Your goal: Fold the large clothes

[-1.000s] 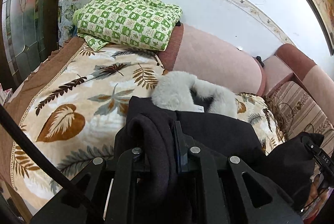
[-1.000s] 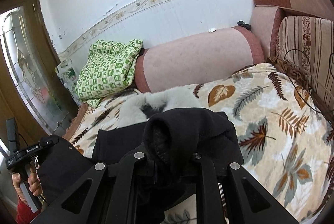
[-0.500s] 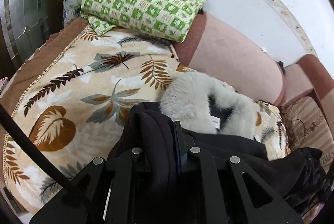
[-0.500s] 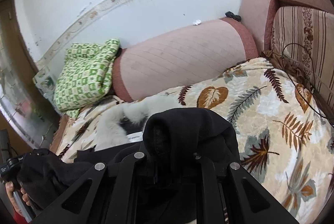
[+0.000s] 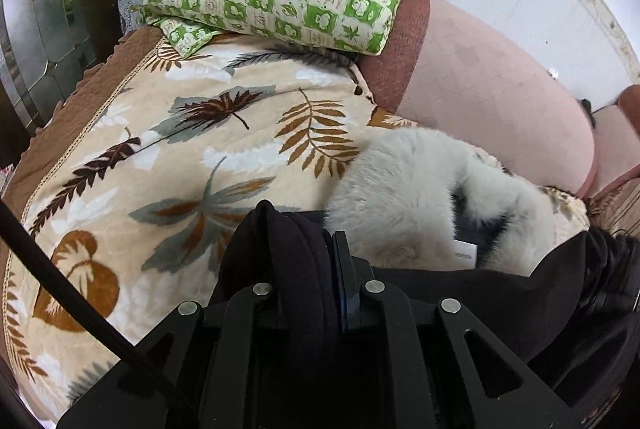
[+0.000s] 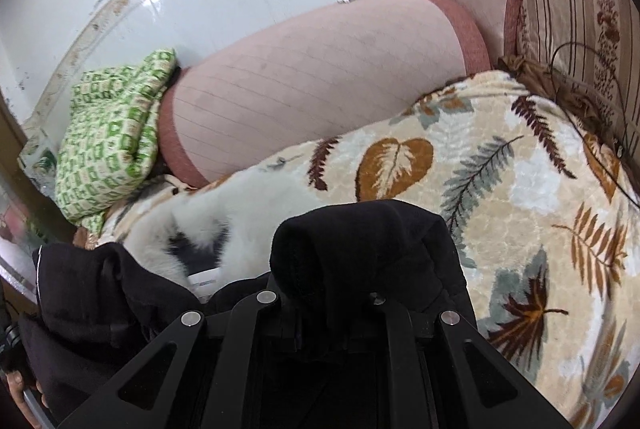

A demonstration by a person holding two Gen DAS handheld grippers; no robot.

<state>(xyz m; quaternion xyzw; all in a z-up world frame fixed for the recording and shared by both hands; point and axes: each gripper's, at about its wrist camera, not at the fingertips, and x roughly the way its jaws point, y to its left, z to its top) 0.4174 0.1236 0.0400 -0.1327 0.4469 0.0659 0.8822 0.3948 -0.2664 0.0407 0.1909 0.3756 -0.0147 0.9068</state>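
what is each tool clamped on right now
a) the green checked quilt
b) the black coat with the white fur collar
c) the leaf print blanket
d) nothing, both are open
b: in the left wrist view the left tool is shut on a bunched fold of the black coat, and in the right wrist view the right tool pinches another bunch of it, with the fur collar just ahead.

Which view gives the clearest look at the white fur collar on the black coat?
The left wrist view: the fur collar curves across mid-frame, with the label visible. In the right wrist view the collar lies partly hidden behind bunched black coat.
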